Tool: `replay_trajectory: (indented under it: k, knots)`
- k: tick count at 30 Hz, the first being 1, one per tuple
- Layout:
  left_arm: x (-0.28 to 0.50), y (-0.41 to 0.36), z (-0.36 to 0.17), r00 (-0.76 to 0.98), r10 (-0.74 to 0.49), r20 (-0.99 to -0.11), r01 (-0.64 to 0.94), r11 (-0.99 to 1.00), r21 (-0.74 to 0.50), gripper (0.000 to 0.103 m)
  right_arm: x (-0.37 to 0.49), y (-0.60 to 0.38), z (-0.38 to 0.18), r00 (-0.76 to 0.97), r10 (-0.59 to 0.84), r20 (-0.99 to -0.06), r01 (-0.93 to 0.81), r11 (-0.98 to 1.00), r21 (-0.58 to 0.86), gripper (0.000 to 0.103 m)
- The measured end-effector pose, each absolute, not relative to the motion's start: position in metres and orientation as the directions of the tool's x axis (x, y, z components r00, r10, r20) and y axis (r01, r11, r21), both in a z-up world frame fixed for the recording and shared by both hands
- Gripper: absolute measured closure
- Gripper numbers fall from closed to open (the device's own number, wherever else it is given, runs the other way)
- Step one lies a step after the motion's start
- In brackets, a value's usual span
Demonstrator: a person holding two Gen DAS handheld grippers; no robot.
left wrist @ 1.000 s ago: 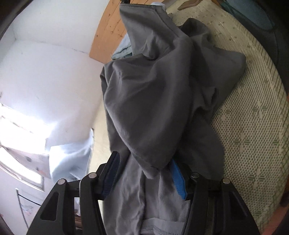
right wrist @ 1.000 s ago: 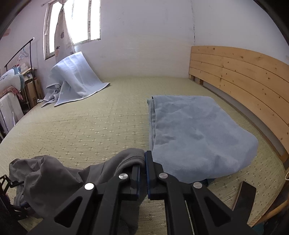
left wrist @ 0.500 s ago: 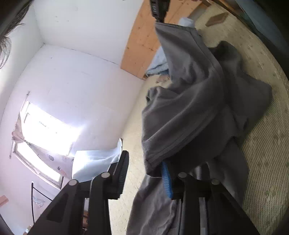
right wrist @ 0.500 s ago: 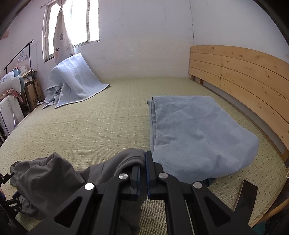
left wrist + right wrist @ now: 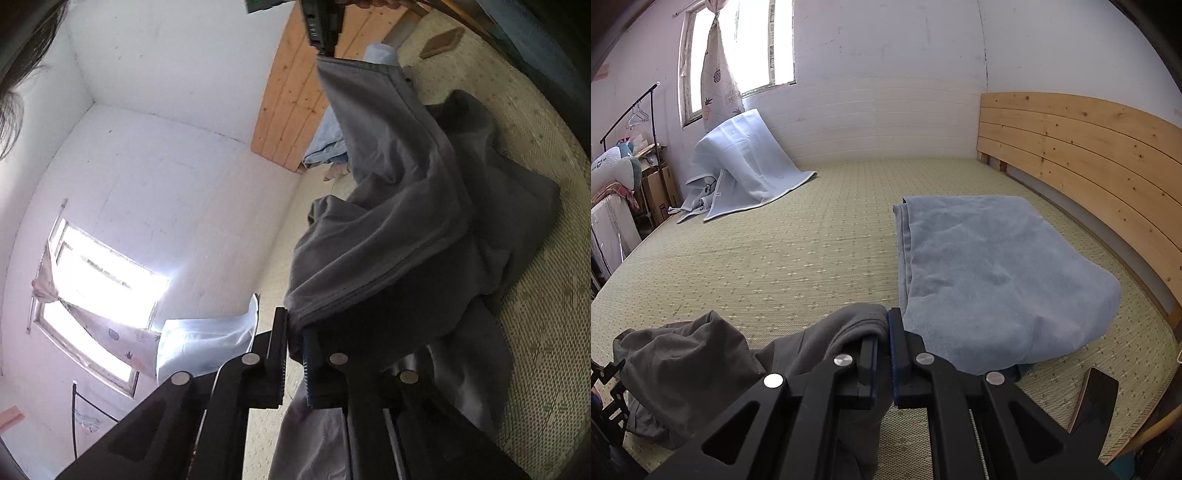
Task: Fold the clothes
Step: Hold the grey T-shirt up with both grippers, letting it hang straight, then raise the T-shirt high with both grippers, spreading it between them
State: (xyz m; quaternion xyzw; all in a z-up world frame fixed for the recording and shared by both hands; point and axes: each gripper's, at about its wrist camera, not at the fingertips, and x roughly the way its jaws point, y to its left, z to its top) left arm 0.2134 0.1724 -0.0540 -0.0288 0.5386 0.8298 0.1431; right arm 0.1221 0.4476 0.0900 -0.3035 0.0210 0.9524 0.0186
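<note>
A grey garment [image 5: 406, 229] hangs stretched between my two grippers, its lower part bunched on the woven bed mat [image 5: 546, 332]. My left gripper [image 5: 293, 325] is closing its jaws, and the pads pinch a stitched hem of the garment. At the top of the left wrist view, my right gripper [image 5: 323, 33] holds another edge higher up. In the right wrist view my right gripper [image 5: 882, 325] is shut on a fold of the grey garment [image 5: 701, 362], which droops to the left and lies crumpled on the mat.
A folded blue towel [image 5: 990, 280] lies right of the garment, by the wooden headboard [image 5: 1089, 147]. A light blue blanket [image 5: 746, 166] leans against the far wall under the window. A clothes rack [image 5: 628, 122] stands at the left edge. A dark flat object [image 5: 1093, 395] rests near the bed's corner.
My left gripper's jaws went from wide apart to pinched on the garment's hem, and it rose and tilted upward, lifting the cloth. The right gripper kept still.
</note>
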Motion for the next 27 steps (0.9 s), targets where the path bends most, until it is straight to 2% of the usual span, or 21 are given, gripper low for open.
replay_trajectory:
  k: [3, 7, 10, 15, 19, 22, 27]
  knots:
    - [0.204, 0.172, -0.040, -0.957, 0.196, -0.213, -0.280, -0.447, 0.850, 0.098, 0.123, 0.447, 0.090, -0.814, 0.019, -0.580, -0.045, -0.999, 0.031, 0.099]
    - [0.183, 0.157, 0.002, -0.952, 0.161, -0.261, -0.302, -0.642, 0.705, 0.098, 0.125, 0.443, 0.092, -0.819, 0.015, -0.574, -0.028, -1.000, 0.014, 0.099]
    - [0.164, 0.133, 0.039, -0.939, 0.142, -0.312, -0.295, -0.798, 0.525, 0.099, 0.128, 0.437, 0.095, -0.825, 0.015, -0.565, -0.011, -1.000, -0.009, 0.099]
    - [0.153, 0.070, 0.093, -0.918, 0.109, -0.381, -0.209, -0.950, 0.230, 0.099, 0.141, 0.429, 0.111, -0.847, 0.005, -0.532, 0.014, -0.999, -0.032, 0.100]
    - [0.160, 0.023, 0.141, -0.917, 0.086, -0.388, -0.128, -0.988, 0.083, 0.099, 0.157, 0.419, 0.142, -0.874, -0.030, -0.486, 0.050, -0.998, -0.028, 0.100]
    - [0.167, 0.001, 0.184, -0.934, 0.069, -0.351, -0.093, -0.994, 0.050, 0.099, 0.172, 0.407, 0.174, -0.897, -0.055, -0.439, 0.082, -0.996, -0.043, 0.100]
    - [0.207, -0.032, 0.271, -0.966, 0.049, -0.252, -0.056, -0.998, 0.018, 0.099, 0.212, 0.383, 0.255, -0.945, -0.103, -0.310, 0.141, -0.985, -0.101, 0.100]
